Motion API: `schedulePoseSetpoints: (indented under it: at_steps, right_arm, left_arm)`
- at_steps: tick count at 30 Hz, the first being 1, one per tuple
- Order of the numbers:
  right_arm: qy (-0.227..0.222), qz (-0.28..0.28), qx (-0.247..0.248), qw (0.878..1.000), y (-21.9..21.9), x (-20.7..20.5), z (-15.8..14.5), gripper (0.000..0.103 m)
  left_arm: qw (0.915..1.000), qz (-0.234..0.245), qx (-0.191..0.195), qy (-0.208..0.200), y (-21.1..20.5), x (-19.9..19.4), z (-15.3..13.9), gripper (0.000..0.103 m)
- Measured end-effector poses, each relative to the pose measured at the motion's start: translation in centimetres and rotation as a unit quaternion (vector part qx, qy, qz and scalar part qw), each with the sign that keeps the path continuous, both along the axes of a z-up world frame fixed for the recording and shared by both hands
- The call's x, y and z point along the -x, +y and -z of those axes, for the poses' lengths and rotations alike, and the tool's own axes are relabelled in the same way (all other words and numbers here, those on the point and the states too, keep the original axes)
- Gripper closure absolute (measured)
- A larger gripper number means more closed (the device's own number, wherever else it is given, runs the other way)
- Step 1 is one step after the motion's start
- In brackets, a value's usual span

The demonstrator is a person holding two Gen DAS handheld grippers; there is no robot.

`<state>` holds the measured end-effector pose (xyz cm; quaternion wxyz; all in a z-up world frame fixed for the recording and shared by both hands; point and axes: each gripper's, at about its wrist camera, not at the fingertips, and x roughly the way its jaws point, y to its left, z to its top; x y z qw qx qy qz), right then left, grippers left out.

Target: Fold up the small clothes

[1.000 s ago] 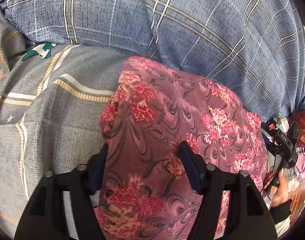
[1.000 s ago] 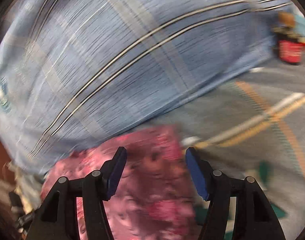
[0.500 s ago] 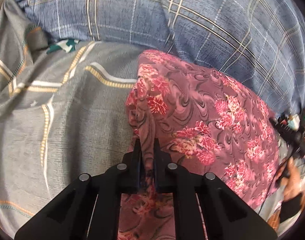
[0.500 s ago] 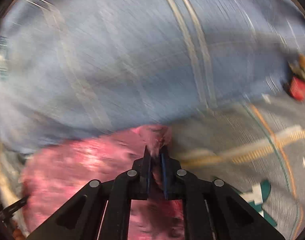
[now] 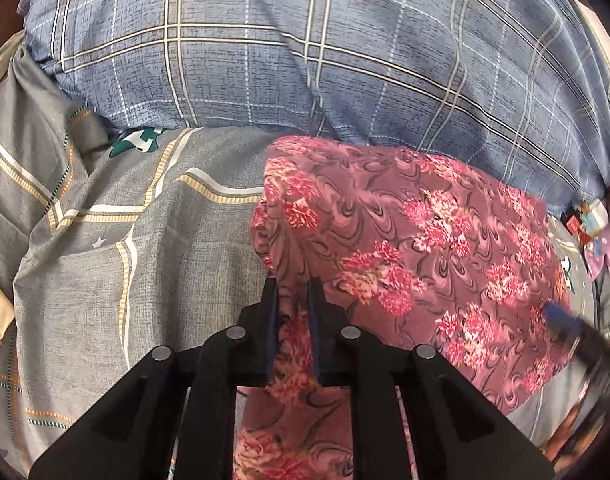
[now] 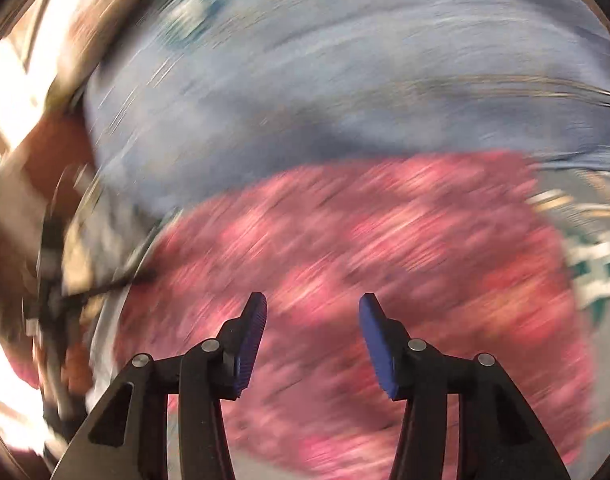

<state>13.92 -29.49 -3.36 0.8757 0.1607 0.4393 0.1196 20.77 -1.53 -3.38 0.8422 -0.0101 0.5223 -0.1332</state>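
A pink floral garment [image 5: 417, 248] lies spread on the grey striped bedsheet [image 5: 105, 264], its far edge against a blue plaid pillow [image 5: 305, 48]. My left gripper [image 5: 292, 286] is shut on a fold at the garment's left edge. In the right wrist view, heavily motion-blurred, the garment [image 6: 385, 240] fills the middle. My right gripper [image 6: 312, 308] is open and empty above it. The right gripper's blue-tipped finger also shows at the right edge of the left wrist view [image 5: 561, 320].
The blue plaid pillow [image 6: 325, 80] lies across the far side. Small colourful items [image 5: 593, 224] sit at the bed's right edge. A dark cable and blurred clutter [image 6: 65, 280] show at the left of the right wrist view.
My left gripper closed on the garment's left edge and still holds it. My right gripper closed on the garment's corner, then let go, opened and swung fast across the garment.
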Motion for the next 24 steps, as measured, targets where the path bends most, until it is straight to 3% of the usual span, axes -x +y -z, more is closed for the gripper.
schedulePoseSetpoints:
  at_steps: [7,9,11,13,15,19,24]
  right_arm:
    - [-0.016,-0.149,0.077,0.986,14.0,3.7,-0.2,0.053]
    - [-0.022,-0.170,0.090,0.981,16.1,3.4,-0.2,0.051]
    - [-0.030,-0.178,0.103,0.978,16.9,3.9,0.0,0.048]
    - [-0.041,-0.196,0.123,0.972,18.7,4.1,0.3,0.047]
    - [-0.046,-0.214,0.137,0.966,20.0,4.4,0.4,0.045]
    - [-0.062,-0.240,0.159,0.956,22.7,4.8,0.4,0.045]
    - [-0.076,-0.274,0.179,0.942,25.6,5.8,1.5,0.038]
  left_arm:
    - [0.9999,0.005,0.006,0.009,1.1,-0.1,-0.3,0.090]
    - [0.9997,0.007,0.015,0.016,2.1,-0.5,-0.7,0.089]
    - [0.9989,-0.002,0.038,0.027,3.9,-1.1,-0.9,0.078]
    - [0.9975,-0.024,0.059,0.032,6.2,-1.8,-1.0,0.059]
    - [0.9957,-0.051,0.071,0.031,8.3,-2.3,-1.0,0.059]
    - [0.9908,-0.061,0.107,0.056,10.2,-3.1,-0.3,0.059]
    - [0.9902,-0.044,0.108,0.078,9.5,-3.3,0.4,0.059]
